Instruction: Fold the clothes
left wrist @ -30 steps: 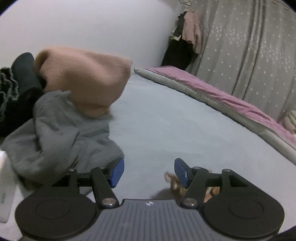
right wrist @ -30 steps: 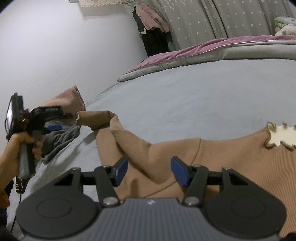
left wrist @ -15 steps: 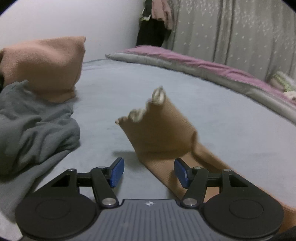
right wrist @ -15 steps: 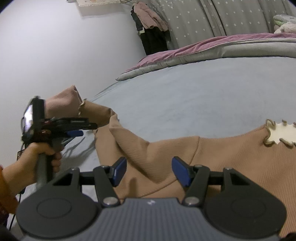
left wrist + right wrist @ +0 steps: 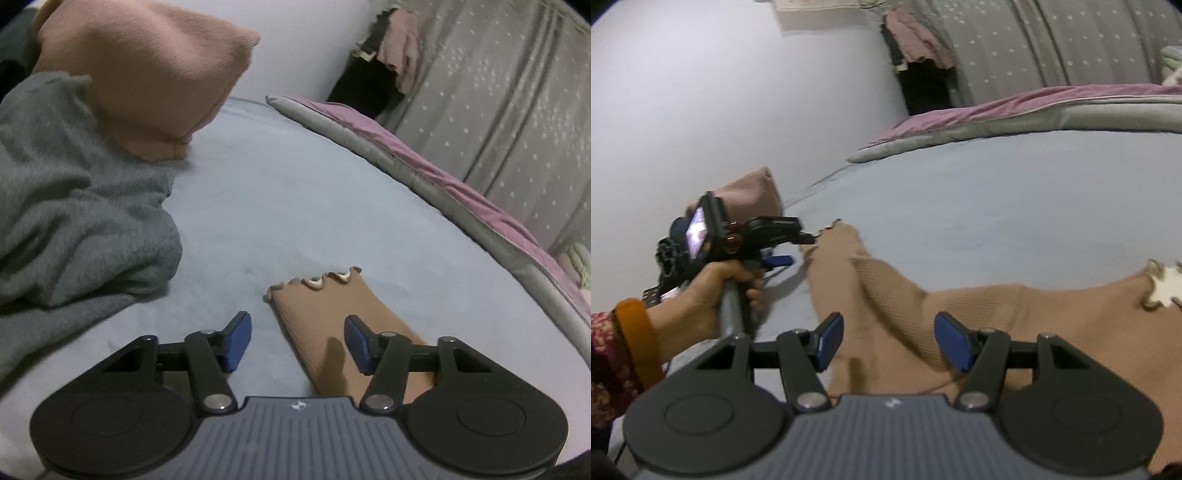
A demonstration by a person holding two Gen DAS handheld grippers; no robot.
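Observation:
A tan ribbed sweater [image 5: 1015, 325] lies spread on the grey-blue bed. One sleeve [image 5: 332, 314] runs out flat to a scalloped cuff [image 5: 321, 280]. My left gripper [image 5: 297, 341] hovers open over that sleeve, its right pad above the fabric and its left pad over bare sheet. In the right wrist view a hand [image 5: 713, 291] holds the left gripper [image 5: 798, 249] beside the cuff [image 5: 836, 229]. My right gripper [image 5: 890, 343] is open above the sweater's body, gripping nothing. The other cuff [image 5: 1163, 284] lies at the right.
A crumpled grey garment [image 5: 74, 206] and a pink-tan garment [image 5: 147, 74] are piled to the left of the sleeve. A folded grey and purple quilt [image 5: 424, 162] borders the far side of the bed. Behind it hang a starred curtain [image 5: 498, 92] and clothes [image 5: 916, 37].
The sleeve stood bunched up in front of the left gripper half a second ago and now lies flat. The left gripper turned back toward the pile. The right gripper barely moved.

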